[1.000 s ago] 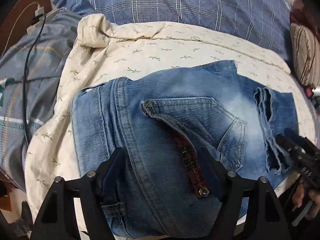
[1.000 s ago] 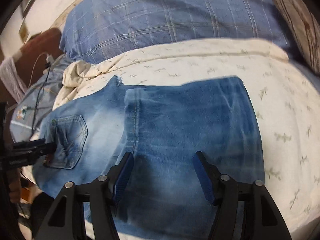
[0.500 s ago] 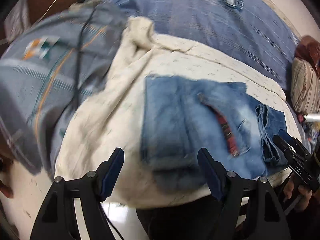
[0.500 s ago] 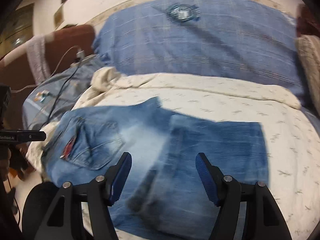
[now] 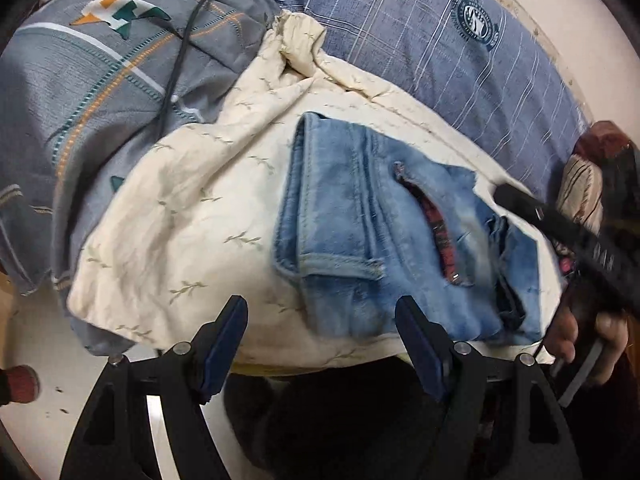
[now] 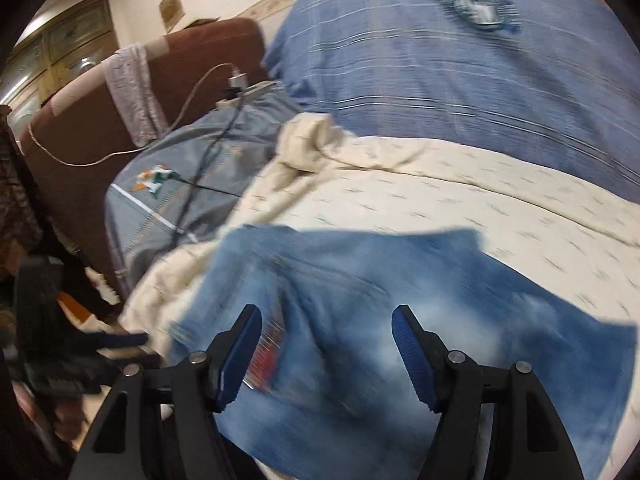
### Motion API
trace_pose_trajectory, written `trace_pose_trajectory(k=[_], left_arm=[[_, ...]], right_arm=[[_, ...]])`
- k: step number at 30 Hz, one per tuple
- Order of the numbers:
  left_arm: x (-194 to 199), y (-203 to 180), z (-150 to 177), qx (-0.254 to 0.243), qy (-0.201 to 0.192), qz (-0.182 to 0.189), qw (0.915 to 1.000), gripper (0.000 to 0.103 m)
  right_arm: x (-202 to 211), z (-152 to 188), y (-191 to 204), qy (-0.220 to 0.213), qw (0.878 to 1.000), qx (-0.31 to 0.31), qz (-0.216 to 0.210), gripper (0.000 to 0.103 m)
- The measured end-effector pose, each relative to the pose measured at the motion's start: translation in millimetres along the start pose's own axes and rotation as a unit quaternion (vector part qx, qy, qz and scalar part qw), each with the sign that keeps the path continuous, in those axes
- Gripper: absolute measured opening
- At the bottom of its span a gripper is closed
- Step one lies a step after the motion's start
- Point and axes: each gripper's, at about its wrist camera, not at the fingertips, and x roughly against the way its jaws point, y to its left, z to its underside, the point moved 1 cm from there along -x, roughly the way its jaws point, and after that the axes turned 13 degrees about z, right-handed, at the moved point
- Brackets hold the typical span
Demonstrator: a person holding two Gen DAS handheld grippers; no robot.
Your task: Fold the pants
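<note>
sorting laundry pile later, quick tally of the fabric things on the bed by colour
Blue denim: 1, the folded jeans
Cream: 1, the leaf-print sheet
Blue plaid: 1, the cover
Grey striped: 1, the blanket
Total: 4

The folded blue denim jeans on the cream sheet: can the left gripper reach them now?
Probably yes. The left gripper is open, and nothing lies between its fingers and the folded blue denim jeans ahead.

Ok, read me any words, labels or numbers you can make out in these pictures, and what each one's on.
Nothing reads clearly.
Round emblem on the blue plaid blanket: lettering too small.
White print on the right gripper arm: blurred.
Red patch on the jeans: unreadable.
</note>
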Motion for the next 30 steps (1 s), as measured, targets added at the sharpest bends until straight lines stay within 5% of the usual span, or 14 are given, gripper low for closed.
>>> trace_pose_trajectory(k=[7,18,23,30], left_arm=[[-21.0,8.1,-14.1,0.02,-0.001,0.047,0.9987,0.077],[-30.5,20.7,-16.5,0.027,-0.003,0.06,0.9978,0.066],[-36.8,20.0,-16.8,0.021,0.006,0.031,0.9993,0.066],[-47.7,7.2,-17.9,-0.006,0.011,-0.024,0.9996,0.067]], right_arm=[[-49.0,-52.8,65.0,0.054,0.994,0.093,-0.028,0.076],[-122.7,-70.0,98.5,0.108,0.984,0.138,-0.011,0.076],[-150.8,-65.8,105.4,0.139,0.973,0.182,0.026,0.076],[-174.8,-55.2,86.7,0.172,0.971,0.161,0.037,0.067]])
